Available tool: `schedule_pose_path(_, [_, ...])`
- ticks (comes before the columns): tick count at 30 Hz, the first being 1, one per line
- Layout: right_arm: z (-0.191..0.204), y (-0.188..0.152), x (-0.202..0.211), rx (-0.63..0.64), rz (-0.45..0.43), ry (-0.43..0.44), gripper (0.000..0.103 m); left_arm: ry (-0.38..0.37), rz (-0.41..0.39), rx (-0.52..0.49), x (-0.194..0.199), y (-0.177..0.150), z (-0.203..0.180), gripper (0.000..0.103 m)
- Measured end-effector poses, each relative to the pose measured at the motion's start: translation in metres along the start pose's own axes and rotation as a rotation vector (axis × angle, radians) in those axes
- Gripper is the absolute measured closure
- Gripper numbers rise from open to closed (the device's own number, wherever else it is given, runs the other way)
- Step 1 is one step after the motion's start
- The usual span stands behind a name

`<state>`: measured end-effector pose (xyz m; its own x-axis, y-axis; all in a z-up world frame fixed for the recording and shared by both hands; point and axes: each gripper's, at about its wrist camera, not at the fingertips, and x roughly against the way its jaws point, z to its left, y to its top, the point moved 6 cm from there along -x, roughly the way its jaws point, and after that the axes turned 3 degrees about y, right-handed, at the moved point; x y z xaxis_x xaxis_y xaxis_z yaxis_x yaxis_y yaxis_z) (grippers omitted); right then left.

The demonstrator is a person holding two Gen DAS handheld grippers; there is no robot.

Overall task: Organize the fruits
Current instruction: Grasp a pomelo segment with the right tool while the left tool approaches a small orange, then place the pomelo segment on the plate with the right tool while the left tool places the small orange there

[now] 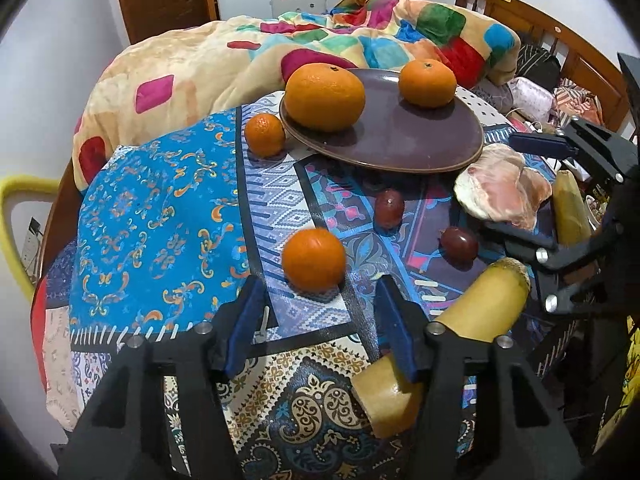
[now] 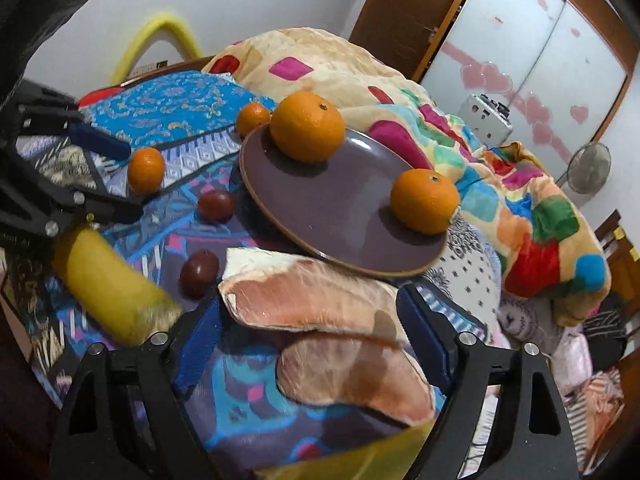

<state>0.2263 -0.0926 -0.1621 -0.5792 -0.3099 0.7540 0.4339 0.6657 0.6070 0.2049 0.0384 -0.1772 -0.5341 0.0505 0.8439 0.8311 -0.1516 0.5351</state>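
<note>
Your right hand-held gripper (image 2: 308,344) straddles the pomelo wedges (image 2: 320,300), jaws partly open, pads either side, not visibly pressing; the wedges' long axis runs across the jaws, and the dark plate (image 2: 340,220) lies straight ahead at twelve o'clock. It is smooth, glazed and round, carrying two dimpled oranges (image 2: 307,126). Your left hand-held gripper (image 1: 316,328) stands half open and empty, a loose orange (image 1: 314,260) just beyond at twelve, a matte yellow cane piece (image 1: 480,300) beside its right finger at three. Two glossy dark red fruits (image 1: 389,208) sit on the patterned cloth.
</note>
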Motion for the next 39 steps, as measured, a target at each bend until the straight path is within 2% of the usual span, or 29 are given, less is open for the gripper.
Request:
schedule_pose_path(1, [0.001, 0.001, 0.000, -0.007, -0.007, 0.027, 0.042, -0.003, -0.001, 0.000, -0.001, 0.000, 0.000, 0.050])
schedule_pose_path(3, [0.003, 0.002, 0.000, -0.013, -0.012, 0.068, 0.050, -0.001, -0.005, 0.001, -0.002, 0.001, 0.001, 0.051])
schedule_pose_path(7, [0.010, 0.004, 0.006, 0.012, -0.039, 0.073, 0.066, 0.000, -0.015, 0.010, -0.003, 0.006, 0.003, 0.051])
schedule_pose_path(9, [0.010, 0.005, 0.009, 0.007, -0.051, 0.074, 0.071, -0.007, -0.020, 0.018, -0.002, 0.008, 0.004, 0.051])
schedule_pose_path(21, [-0.023, 0.011, 0.041, -0.143, -0.136, 0.123, 0.082, 0.002, -0.048, 0.026, 0.007, 0.013, 0.008, 0.051])
schedule_pose_path(28, [-0.048, 0.013, 0.052, -0.214, -0.178, 0.102, 0.091, 0.003, -0.053, 0.036, 0.007, 0.020, 0.010, 0.051])
schedule_pose_path(39, [-0.074, 0.012, 0.046, -0.268, -0.191, 0.071, 0.093, -0.001, -0.063, 0.034, -0.003, 0.032, 0.008, 0.051])
